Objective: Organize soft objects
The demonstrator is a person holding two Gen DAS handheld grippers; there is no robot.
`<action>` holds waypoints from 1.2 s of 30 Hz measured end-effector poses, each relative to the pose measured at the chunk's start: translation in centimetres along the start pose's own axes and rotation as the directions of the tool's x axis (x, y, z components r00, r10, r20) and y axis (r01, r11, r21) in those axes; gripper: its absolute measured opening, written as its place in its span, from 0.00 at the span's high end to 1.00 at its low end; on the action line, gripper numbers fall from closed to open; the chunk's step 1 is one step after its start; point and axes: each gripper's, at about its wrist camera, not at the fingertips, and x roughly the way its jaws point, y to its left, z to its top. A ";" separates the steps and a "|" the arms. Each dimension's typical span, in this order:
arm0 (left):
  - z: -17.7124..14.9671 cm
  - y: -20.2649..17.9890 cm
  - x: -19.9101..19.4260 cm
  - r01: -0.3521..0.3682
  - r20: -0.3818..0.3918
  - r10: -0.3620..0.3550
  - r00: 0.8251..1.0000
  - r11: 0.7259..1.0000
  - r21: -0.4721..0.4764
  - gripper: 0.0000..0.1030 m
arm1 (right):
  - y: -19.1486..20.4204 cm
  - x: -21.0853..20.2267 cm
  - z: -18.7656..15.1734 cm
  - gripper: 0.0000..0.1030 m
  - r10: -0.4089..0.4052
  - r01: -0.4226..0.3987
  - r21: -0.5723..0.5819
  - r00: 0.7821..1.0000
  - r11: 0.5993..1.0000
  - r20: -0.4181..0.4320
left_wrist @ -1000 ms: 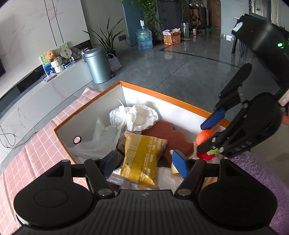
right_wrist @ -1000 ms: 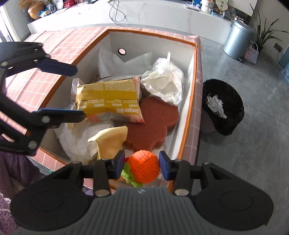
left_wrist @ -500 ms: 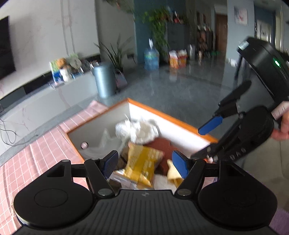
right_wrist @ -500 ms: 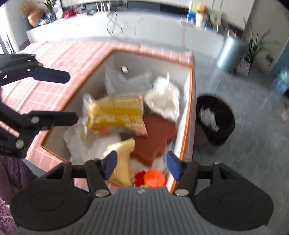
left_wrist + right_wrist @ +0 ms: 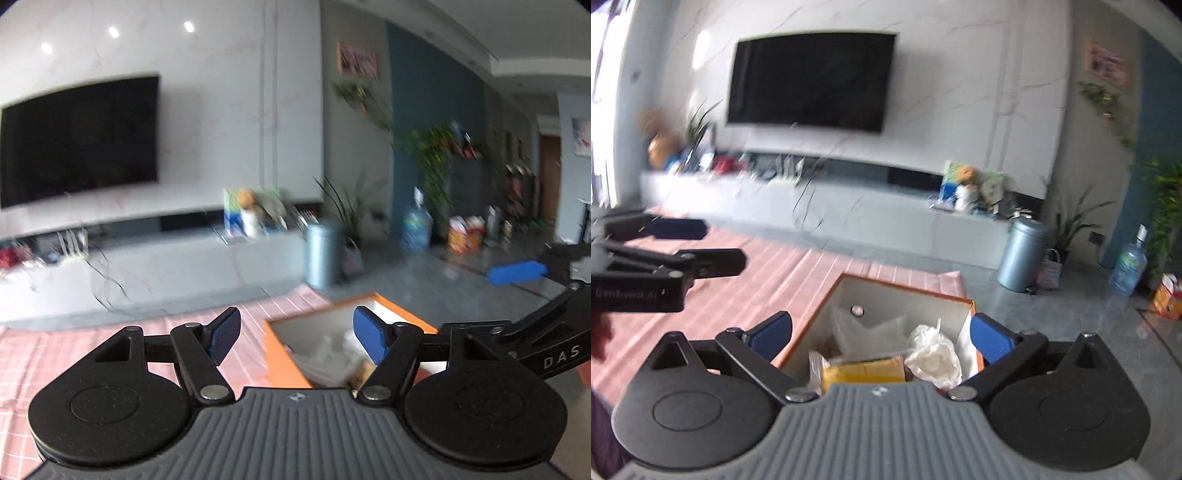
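An orange-rimmed box (image 5: 905,290) stands on the pink checked tablecloth (image 5: 768,280). It holds a yellow snack packet (image 5: 864,371), a white crumpled bag (image 5: 934,354) and clear plastic (image 5: 860,328). My right gripper (image 5: 881,336) is open and empty, raised above the box's near side. My left gripper (image 5: 295,338) is open and empty, above the box's edge (image 5: 284,354). Each gripper shows in the other's view: the right one (image 5: 524,291), the left one (image 5: 694,243). Both views are blurred.
A grey bin (image 5: 1021,254) stands on the floor past the table, next to a plant and a water bottle (image 5: 1128,267). A low white TV bench (image 5: 820,206) with toys runs along the wall under a television (image 5: 812,79).
Both grippers have lifted and tilted up away from the box. The right gripper let go of the orange knitted toy, which is out of sight now, and opened wider.
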 end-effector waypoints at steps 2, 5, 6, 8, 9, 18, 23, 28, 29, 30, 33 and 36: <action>-0.2 0.4 -0.6 -0.047 0.031 0.048 0.998 0.999 -0.009 0.13 | 0.5 -0.2 -0.4 0.02 -0.036 0.034 0.075 0.999 0.997 0.024; -0.4 0.5 -1.5 -0.122 0.046 0.123 0.991 0.992 -0.017 0.05 | 1.4 -0.7 -1.5 0.02 -0.088 0.076 0.162 0.994 0.984 0.064; -0.5 0.4 -1.9 -0.155 0.051 0.155 0.987 0.988 -0.011 0.04 | 1.9 -0.9 -1.8 0.03 -0.109 0.095 0.175 0.992 0.980 0.070; -0.9 0.0 -2.3 -0.210 0.056 0.209 0.976 0.978 0.009 0.03 | 2.9 -1.2 -2.3 0.03 -0.148 0.129 0.184 0.984 0.974 0.095; -1.1 -0.1 -2.4 -0.227 0.052 0.226 0.973 0.974 0.011 0.03 | 3.4 -1.4 -2.6 0.03 -0.167 0.145 0.182 0.979 0.973 0.113; -4.4 1.7 -3.2 -0.262 -0.077 0.257 0.963 0.963 -0.066 0.00 | 7.0 -0.9 -5.2 0.03 -0.217 0.206 0.119 0.972 0.971 0.094; -6.3 1.6 -3.7 -0.320 -0.126 0.310 0.942 0.945 -0.063 0.00 | 7.7 -0.3 -7.8 0.03 -0.216 0.211 0.119 0.976 0.970 0.035; -7.6 1.5 -3.7 -0.335 -0.168 0.321 0.932 0.940 -0.060 0.00 | 7.5 0.3 -9.6 0.03 -0.217 0.215 0.156 0.976 0.964 -0.002; -7.9 1.5 -3.7 -0.335 -0.171 0.321 0.932 0.940 -0.061 0.00 | 7.5 0.4 -9.8 0.02 -0.224 0.222 0.163 0.975 0.961 -0.008; -8.2 1.4 -3.8 -0.334 -0.176 0.320 0.931 0.941 -0.059 0.00 | 7.6 0.5 -9.9 0.03 -0.230 0.228 0.166 0.973 0.959 -0.010; -8.5 1.0 -3.7 -0.333 -0.184 0.320 0.929 0.942 -0.043 0.00 | 7.8 0.7 -10.1 0.03 -0.245 0.244 0.163 0.969 0.956 -0.010; -8.6 0.8 -3.5 -0.323 -0.189 0.311 0.932 0.946 -0.036 0.00 | 7.9 1.0 -10.4 0.03 -0.239 0.240 0.163 0.971 0.957 -0.022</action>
